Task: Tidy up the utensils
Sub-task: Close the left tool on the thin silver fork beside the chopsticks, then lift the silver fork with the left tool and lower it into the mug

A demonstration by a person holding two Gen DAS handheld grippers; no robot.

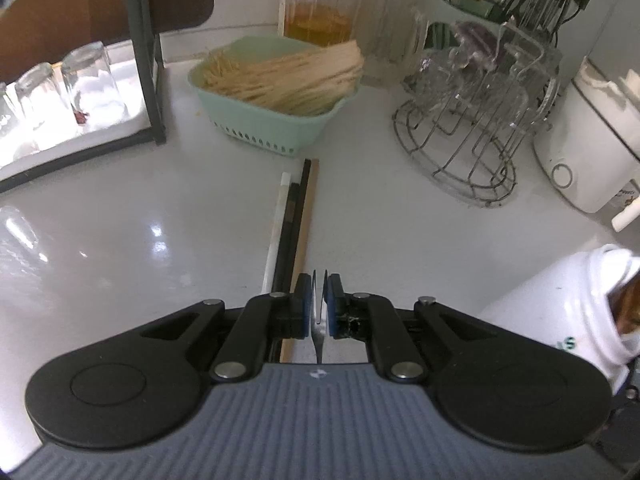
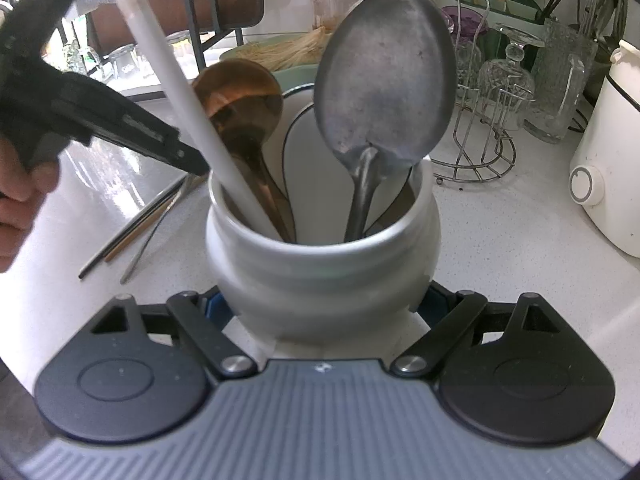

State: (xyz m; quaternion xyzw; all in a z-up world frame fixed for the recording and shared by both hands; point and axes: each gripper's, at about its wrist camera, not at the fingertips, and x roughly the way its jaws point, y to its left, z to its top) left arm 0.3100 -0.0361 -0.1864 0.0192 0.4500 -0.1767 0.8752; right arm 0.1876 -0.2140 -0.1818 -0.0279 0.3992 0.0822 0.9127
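My right gripper point(image 2: 326, 305) is shut on a white ceramic jar point(image 2: 320, 272), one blue pad on each side of its belly. In the jar stand a grey metal spoon point(image 2: 388, 80), a copper-coloured spoon point(image 2: 240, 96), a white black-rimmed spoon point(image 2: 300, 152) and a white stick point(image 2: 168, 68). Left of the jar, my left gripper point(image 1: 321, 292) points down at the counter. Its pads are shut on a thin silver utensil point(image 1: 320, 330), whose free end trails across the counter point(image 2: 148, 236). White, black and wooden chopsticks point(image 1: 292, 220) lie just ahead of it.
A mint basket of wooden sticks point(image 1: 276, 92) stands beyond the chopsticks. A wire rack with glassware point(image 1: 472, 128) and a white appliance point(image 1: 588, 148) are to the right. Upturned glasses point(image 1: 80, 84) sit on a tray at the left. A red-lidded jar point(image 1: 320, 4) is at the back.
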